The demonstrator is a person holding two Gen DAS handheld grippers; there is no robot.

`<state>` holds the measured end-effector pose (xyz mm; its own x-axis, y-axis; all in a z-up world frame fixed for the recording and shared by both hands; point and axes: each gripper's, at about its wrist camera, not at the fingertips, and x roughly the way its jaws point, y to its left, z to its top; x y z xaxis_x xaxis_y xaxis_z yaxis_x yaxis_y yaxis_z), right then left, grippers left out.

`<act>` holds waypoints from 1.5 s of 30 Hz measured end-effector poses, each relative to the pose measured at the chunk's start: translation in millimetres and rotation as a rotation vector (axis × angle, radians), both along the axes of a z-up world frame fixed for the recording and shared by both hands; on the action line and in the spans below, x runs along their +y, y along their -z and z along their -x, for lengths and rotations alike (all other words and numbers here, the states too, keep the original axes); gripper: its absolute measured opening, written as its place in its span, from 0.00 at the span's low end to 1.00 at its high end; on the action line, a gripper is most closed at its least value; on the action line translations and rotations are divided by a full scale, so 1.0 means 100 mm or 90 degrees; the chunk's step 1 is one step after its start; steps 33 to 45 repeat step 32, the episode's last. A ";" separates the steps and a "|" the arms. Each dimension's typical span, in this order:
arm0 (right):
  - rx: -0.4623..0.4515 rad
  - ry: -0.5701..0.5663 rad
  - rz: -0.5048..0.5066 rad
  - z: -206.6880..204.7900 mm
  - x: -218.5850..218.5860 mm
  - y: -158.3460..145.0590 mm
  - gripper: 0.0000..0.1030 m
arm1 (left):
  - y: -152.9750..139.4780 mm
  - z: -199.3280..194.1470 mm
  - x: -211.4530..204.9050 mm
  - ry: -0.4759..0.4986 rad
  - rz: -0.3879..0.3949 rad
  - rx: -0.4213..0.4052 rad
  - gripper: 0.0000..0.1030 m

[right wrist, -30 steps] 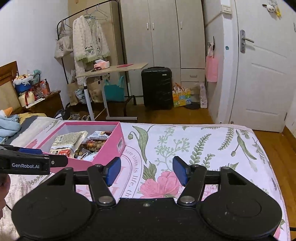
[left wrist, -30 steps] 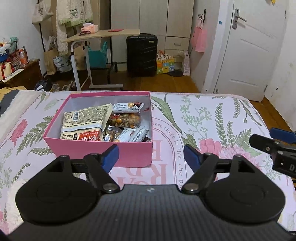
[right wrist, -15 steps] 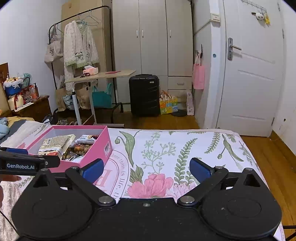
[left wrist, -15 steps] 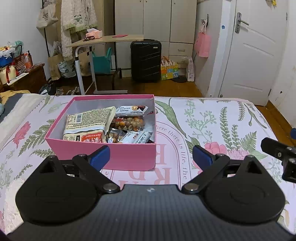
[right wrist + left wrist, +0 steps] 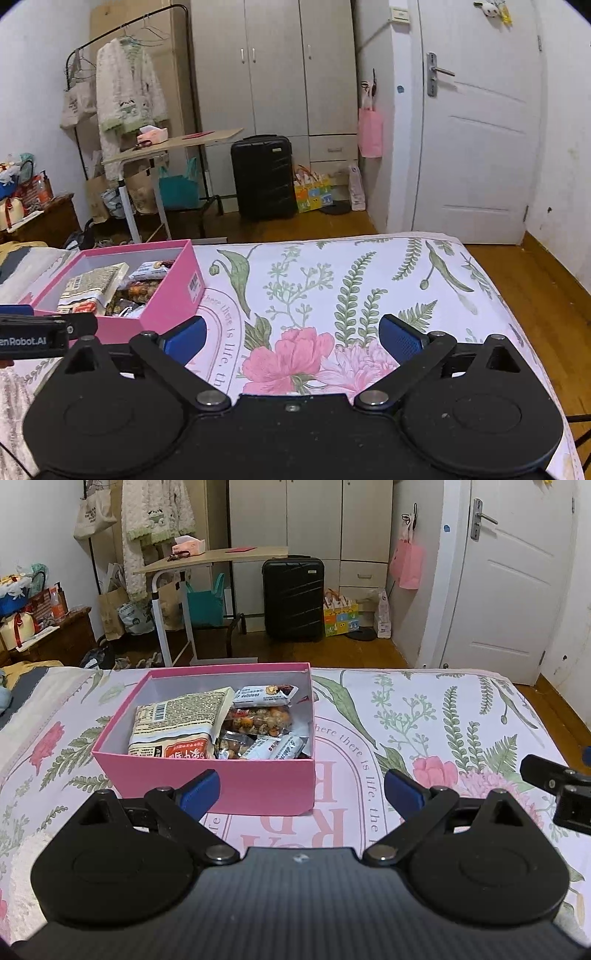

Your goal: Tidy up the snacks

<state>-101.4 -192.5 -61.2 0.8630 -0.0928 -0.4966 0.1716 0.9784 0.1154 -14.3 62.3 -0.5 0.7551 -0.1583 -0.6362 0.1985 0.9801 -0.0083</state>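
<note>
A pink box [image 5: 258, 786] stands on the floral bedspread [image 5: 424, 716], holding a large cream snack bag [image 5: 181, 720], a clear pack of nuts [image 5: 262, 718] and several small white wrapped bars [image 5: 266, 696]. My left gripper [image 5: 301, 792] is open and empty, just in front of the box's near wall. My right gripper [image 5: 291, 338] is open and empty over the bedspread [image 5: 351, 280], to the right of the box [image 5: 173, 295]. The right gripper's tip shows at the right edge of the left wrist view [image 5: 554, 775].
The bed ends ahead, with wooden floor [image 5: 332, 650] beyond it. A black suitcase [image 5: 293, 598], a rolling desk [image 5: 210, 559], a clothes rack [image 5: 125, 92] and a white door [image 5: 480, 140] stand further back. Bedding lies at the left [image 5: 22, 686].
Both grippers opened wider and pulled back and up slightly. The box and snacks have not moved.
</note>
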 end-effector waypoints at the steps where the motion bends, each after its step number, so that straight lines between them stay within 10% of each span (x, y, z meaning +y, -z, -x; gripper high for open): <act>1: 0.000 0.001 0.003 0.00 0.00 0.00 0.98 | 0.01 0.00 0.00 -0.001 -0.001 -0.002 0.94; 45: 0.023 0.001 0.017 0.01 0.03 -0.07 0.98 | 0.04 0.03 -0.05 -0.003 -0.008 -0.021 0.94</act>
